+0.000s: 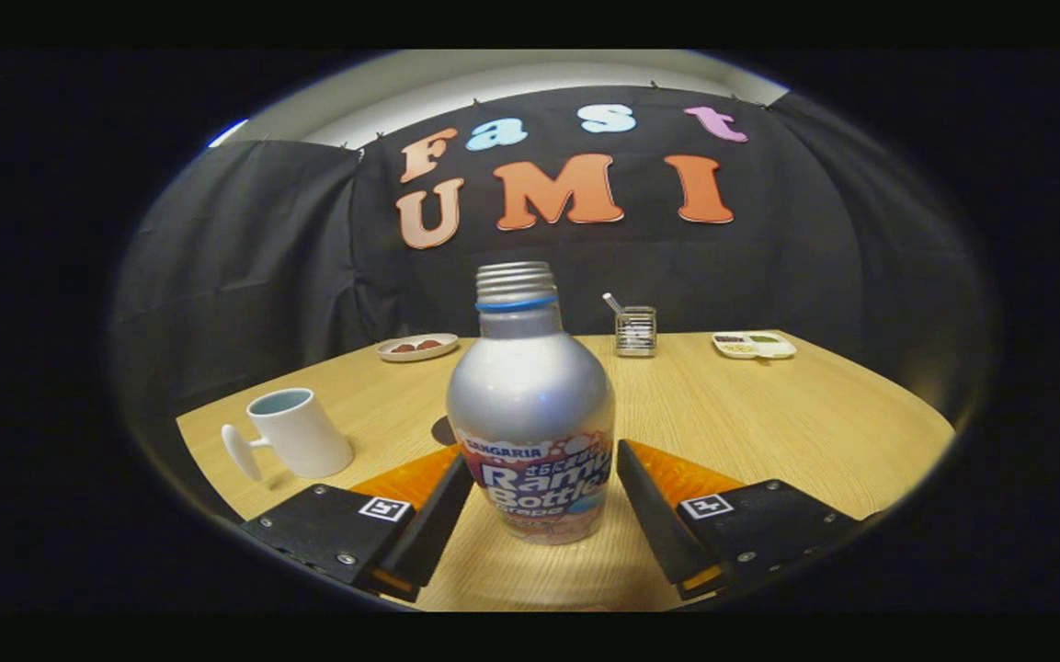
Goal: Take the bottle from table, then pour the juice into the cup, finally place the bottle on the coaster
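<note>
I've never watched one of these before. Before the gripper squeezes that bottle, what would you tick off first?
1. Bottle between the fingers: ok.
2. Gripper open, gaps showing on both sides of the bottle: ok.
3. Bottle upright on the table: ok.
4. Cap off, threaded neck bare: ok.
5. Cup upright, off to the left with nothing in the way: ok.
6. Coaster: a dark patch behind the bottle might be it; cannot tell.

Silver bottle [530,409], upright, cap off, printed label, stands on the table between the gripper [543,487] fingers, gaps either side; white cup [299,432] left, dark coaster [443,430] just behind the bottle.
</note>
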The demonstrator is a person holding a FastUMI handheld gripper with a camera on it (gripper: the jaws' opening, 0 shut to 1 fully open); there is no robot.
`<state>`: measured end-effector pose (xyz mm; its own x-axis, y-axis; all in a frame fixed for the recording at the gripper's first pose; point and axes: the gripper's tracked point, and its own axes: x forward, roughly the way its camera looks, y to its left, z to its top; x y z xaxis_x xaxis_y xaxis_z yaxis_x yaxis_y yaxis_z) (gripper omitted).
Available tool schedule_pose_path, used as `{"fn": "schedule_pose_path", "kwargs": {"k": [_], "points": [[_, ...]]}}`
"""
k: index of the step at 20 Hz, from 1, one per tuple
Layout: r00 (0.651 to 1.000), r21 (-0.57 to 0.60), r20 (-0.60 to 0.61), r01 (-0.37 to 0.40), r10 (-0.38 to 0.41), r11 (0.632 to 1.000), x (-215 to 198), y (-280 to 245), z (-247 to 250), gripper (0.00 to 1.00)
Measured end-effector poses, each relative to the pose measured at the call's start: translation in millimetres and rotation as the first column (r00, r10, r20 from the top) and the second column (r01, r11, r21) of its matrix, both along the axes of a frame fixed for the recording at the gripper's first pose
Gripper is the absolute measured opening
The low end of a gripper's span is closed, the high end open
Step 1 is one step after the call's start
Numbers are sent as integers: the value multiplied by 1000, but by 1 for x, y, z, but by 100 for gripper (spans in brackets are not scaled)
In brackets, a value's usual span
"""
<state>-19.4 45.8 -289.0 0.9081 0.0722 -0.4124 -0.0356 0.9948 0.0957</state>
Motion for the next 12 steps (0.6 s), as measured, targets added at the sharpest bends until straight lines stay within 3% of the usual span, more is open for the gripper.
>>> {"fn": "schedule_pose_path", "kwargs": {"k": [2,12], "points": [[1000,-10,-7,3,-3,1000,1,2,1,81],[996,-193,-1,-83,84,978,15,38,30,77]]}}
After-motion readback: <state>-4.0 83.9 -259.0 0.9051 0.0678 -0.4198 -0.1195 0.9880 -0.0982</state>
